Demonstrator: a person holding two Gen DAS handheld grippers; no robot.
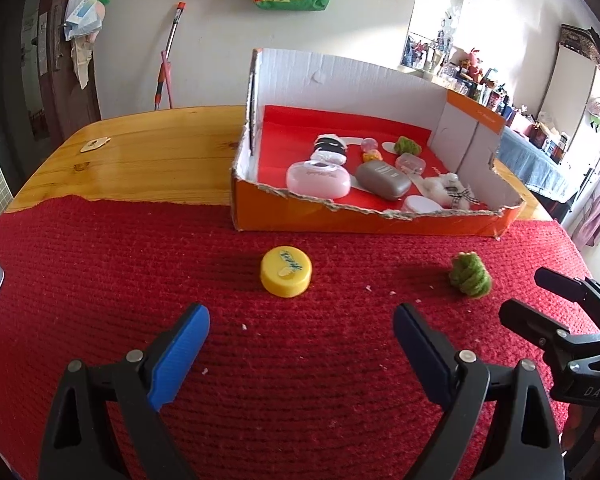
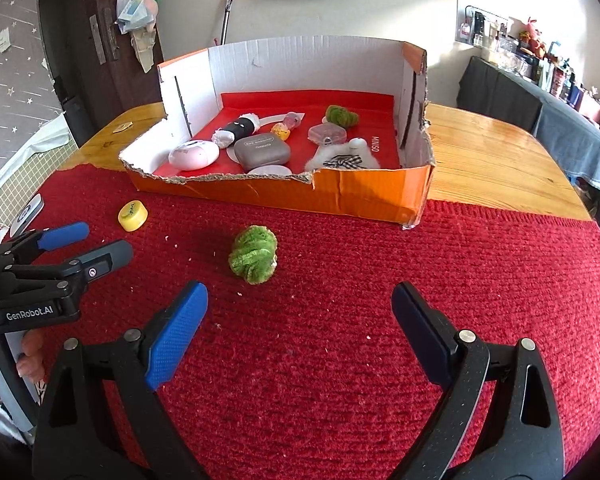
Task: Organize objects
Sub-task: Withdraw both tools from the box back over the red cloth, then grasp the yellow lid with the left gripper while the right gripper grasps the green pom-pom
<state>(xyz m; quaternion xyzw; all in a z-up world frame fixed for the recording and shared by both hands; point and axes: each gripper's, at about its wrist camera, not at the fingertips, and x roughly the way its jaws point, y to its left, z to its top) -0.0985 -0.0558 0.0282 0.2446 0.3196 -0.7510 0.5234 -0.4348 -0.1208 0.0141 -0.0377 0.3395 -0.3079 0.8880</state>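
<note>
1. The left gripper (image 1: 302, 354) hangs over the red mat (image 1: 100, 280) with its blue pads wide apart and nothing between them. The right gripper (image 2: 300, 332) stands the same way – jaws spread, empty.

2. Two things are not yet in the box (image 2: 364, 196). In the left wrist view the yellow cap (image 1: 286, 272) lies flat on the mat at about 12 o'clock from the left gripper, just ahead of the pads. In the right wrist view the green fuzzy ball (image 2: 253, 260) sits at about 11 o'clock from the right gripper, near its left pad. The box stands beyond both, at 12 o'clock, already holding small cases and soft toys.

3. The cap looks like light, hard plastic with a smooth top and a low round wall. It would likely slip if pinched from above, so the pads should close across its wall, low to the mat.

4. The ball looks soft, light and squashy – no risk of breaking, and its fibres should give the pads plenty of grip. A hold across its middle seems best; a pinch at the edge may catch only loose fluff.

5. The knitted mat may snag a pad that comes down too low.
</note>
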